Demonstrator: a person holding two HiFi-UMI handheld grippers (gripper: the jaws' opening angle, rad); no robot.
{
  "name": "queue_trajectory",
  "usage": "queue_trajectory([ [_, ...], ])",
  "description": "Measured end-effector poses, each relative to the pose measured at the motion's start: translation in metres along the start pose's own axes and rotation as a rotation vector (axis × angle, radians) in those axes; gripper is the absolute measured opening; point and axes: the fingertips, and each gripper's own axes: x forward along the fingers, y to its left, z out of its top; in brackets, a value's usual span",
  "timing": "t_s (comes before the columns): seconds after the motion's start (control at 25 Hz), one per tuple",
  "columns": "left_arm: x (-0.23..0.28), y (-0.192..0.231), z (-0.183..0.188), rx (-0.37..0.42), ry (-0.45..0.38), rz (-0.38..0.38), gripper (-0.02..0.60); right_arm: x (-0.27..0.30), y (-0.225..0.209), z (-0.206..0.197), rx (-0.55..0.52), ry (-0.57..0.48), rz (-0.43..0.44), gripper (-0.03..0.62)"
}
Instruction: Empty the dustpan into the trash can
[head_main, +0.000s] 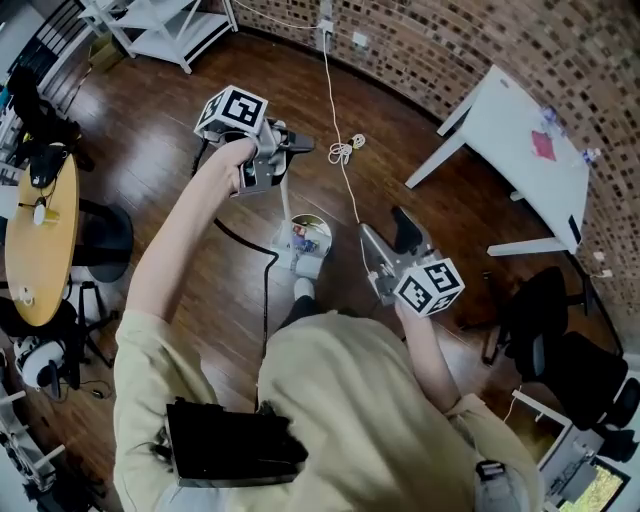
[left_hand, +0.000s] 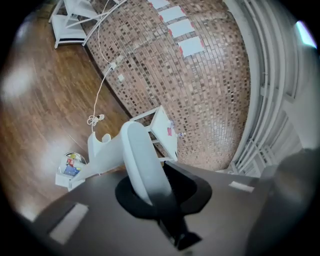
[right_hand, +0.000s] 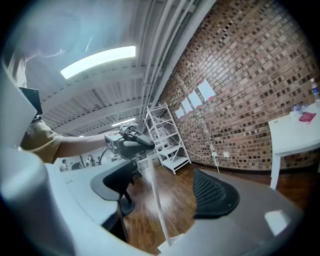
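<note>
My left gripper (head_main: 283, 150) (left_hand: 150, 192) is shut on the top grip of the white dustpan's long handle (head_main: 287, 195) (left_hand: 142, 160). The handle slants down to the pan (head_main: 298, 262) (left_hand: 92, 162) on the wooden floor. Right at the pan's end is a small round bin (head_main: 312, 232) (left_hand: 73, 163) with colourful scraps in it; whether pan and bin touch I cannot tell. My right gripper (head_main: 388, 242) (right_hand: 165, 192) hovers to the right of the pan, its black pads (right_hand: 215, 195) apart with nothing between them. In the right gripper view the left gripper (right_hand: 131, 142) and the handle (right_hand: 155, 200) show ahead.
A white cable (head_main: 340, 150) runs across the floor from the brick wall. A white table (head_main: 520, 140) stands at the right, black chairs (head_main: 560, 330) below it. A round wooden table (head_main: 40, 240) is at the left and a white shelf (head_main: 160, 25) at the back. The person's shoe (head_main: 303, 290) is by the pan.
</note>
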Motion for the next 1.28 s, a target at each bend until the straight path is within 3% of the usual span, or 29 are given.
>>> queue_trajectory([
  [0.12, 0.005, -0.007, 0.02, -0.006, 0.015, -0.071, 0.015, 0.013, 0.001, 0.012, -0.023, -0.008, -0.02, 0.374],
  [0.32, 0.029, -0.02, 0.046, -0.025, 0.033, -0.122, 0.018, 0.018, -0.02, 0.028, -0.029, -0.039, -0.076, 0.374],
  [0.52, 0.065, -0.029, 0.077, -0.031, 0.058, -0.133, 0.025, 0.026, -0.051, 0.042, 0.0, -0.068, -0.097, 0.374],
  [0.8, 0.11, -0.036, 0.13, -0.098, 0.053, -0.144, 0.025, 0.05, -0.117, 0.077, 0.016, -0.063, -0.064, 0.374],
  [1.28, 0.145, -0.032, 0.157, -0.14, 0.039, -0.157, 0.025, 0.059, -0.147, 0.072, 0.05, -0.049, -0.048, 0.374],
])
